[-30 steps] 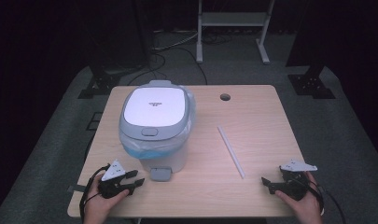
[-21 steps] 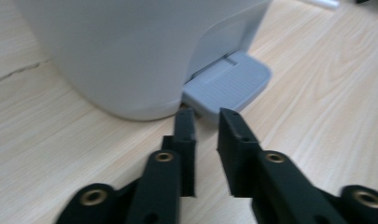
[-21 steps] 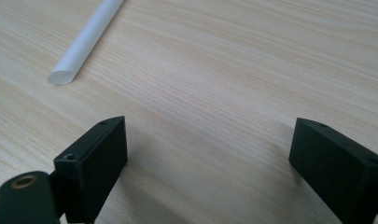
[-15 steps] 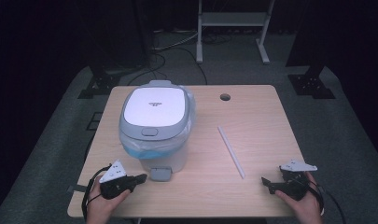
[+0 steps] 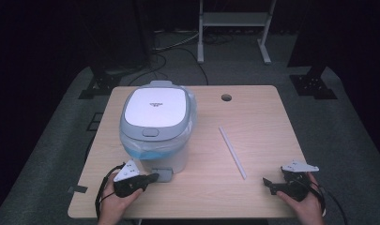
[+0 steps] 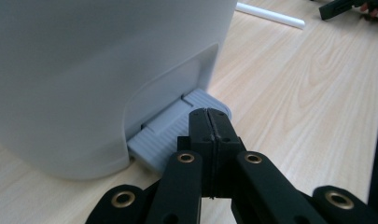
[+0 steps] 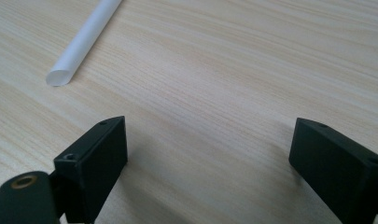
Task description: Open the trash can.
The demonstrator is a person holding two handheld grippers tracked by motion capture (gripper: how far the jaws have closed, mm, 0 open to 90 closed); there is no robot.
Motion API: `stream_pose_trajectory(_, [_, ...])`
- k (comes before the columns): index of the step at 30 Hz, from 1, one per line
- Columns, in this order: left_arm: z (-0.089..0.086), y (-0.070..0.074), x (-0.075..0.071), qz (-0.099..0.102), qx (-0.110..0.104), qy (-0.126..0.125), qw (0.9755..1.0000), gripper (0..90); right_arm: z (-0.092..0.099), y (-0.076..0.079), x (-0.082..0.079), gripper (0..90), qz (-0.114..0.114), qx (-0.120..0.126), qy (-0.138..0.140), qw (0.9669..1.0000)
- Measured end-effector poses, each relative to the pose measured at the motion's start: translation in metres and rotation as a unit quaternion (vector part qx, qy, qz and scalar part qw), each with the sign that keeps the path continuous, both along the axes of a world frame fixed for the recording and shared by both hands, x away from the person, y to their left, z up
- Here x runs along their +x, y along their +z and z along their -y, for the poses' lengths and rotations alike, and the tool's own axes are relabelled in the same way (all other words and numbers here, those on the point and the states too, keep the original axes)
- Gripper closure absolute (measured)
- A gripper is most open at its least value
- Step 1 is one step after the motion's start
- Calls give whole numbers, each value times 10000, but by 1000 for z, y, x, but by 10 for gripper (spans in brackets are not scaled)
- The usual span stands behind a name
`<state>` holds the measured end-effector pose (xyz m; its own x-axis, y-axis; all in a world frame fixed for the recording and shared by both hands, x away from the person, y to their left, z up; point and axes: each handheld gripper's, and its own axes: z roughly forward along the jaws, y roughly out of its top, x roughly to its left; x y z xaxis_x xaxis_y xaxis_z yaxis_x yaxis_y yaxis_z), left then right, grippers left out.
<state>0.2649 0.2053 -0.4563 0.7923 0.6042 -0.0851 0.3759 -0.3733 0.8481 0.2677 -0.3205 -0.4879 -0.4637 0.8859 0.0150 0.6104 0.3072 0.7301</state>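
Note:
A white pedal bin (image 5: 155,136) with a grey-rimmed lid (image 5: 155,108) shut stands left of the table's middle; a blue liner (image 5: 143,151) shows under the rim. Its grey ribbed pedal (image 5: 164,175) (image 6: 161,137) sticks out at the front. My left gripper (image 5: 152,177) (image 6: 208,114) is shut with nothing between its jaws, and its tips sit over the pedal's outer end; whether they press on it I cannot tell. My right gripper (image 5: 266,185) (image 7: 210,140) rests open on the wood at the front right, with nothing between its jaws. A white straw (image 5: 232,151) (image 7: 84,37) lies ahead of it.
The light wooden table (image 5: 258,117) has a round cable hole (image 5: 226,97) near its far edge. Dark floor, cables and a metal stand (image 5: 234,28) lie beyond. In the left gripper view the bin's wall (image 6: 84,70) stands close on the left.
My left gripper has slid to the right along the table's front edge, up to the bin's pedal. The right hand and the straw have stayed where they were.

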Motion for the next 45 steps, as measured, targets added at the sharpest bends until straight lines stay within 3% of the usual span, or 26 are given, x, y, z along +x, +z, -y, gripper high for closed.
stream_pose_trajectory(14, [10, -5, 10, 78, 17, 82, 9999, 900, 0, 0, 0, 99, 2, 0, -3, 10000])
stream_pose_trajectory(34, [17, -10, 14, 61, 132, 240, 9996, 898, 0, 0, 0, 99, 5, -3, -1, 10000])
stream_pose_trajectory(36, [18, -11, 14, 169, 164, 239, 9994, 898, 0, 0, 0, 99, 6, -1, -2, 10000])
stream_pose_trajectory(45, [15, -13, 15, -84, -86, 324, 9994, 900, 0, 0, 0, 99, 8, -2, -1, 10000])
